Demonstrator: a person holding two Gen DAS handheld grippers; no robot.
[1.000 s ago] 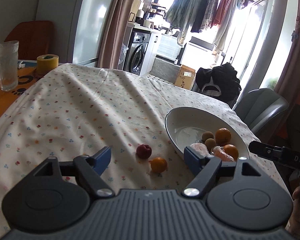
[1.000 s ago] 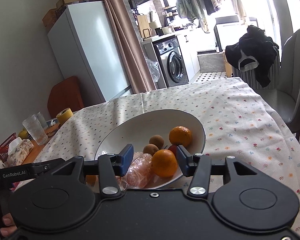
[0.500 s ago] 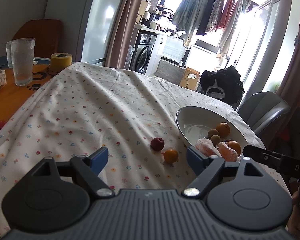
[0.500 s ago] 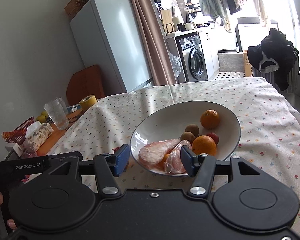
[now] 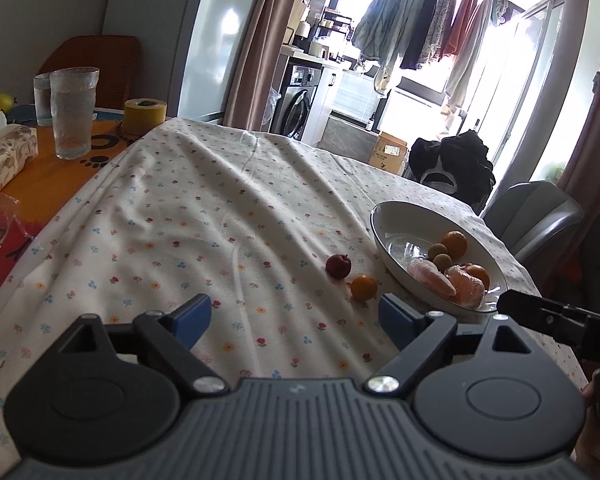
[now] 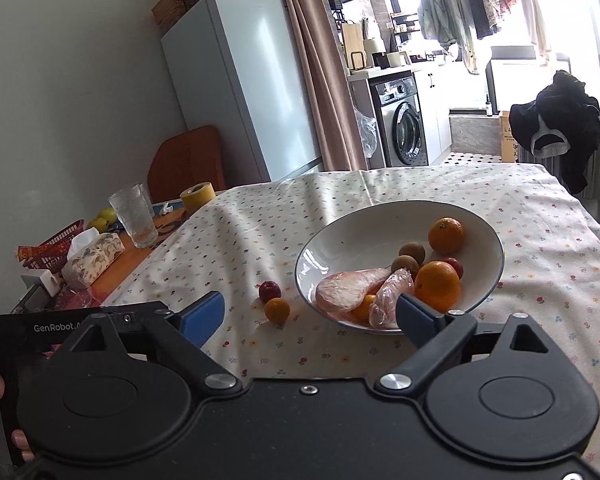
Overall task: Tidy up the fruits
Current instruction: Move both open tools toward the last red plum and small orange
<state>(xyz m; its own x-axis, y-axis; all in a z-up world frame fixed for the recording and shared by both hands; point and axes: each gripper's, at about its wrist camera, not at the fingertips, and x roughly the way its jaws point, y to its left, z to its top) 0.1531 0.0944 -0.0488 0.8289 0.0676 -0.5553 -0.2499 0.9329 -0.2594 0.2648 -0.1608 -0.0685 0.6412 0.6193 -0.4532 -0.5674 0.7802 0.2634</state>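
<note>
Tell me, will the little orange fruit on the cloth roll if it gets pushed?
Probably: the small round orange fruit lies loose on the flowered tablecloth. The cloth's wrinkles may slow it. The small dark red fruit beside it could stop it.

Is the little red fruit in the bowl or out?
Out. The red fruit lies on the tablecloth beside a small orange, clear of the bowl.

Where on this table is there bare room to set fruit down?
The flowered tablecloth lies bare between the yellow tape roll and the small red fruit. The white bowl's far half is free. It is crowded in the bowl's near half and around the textured drinking glass.
</note>
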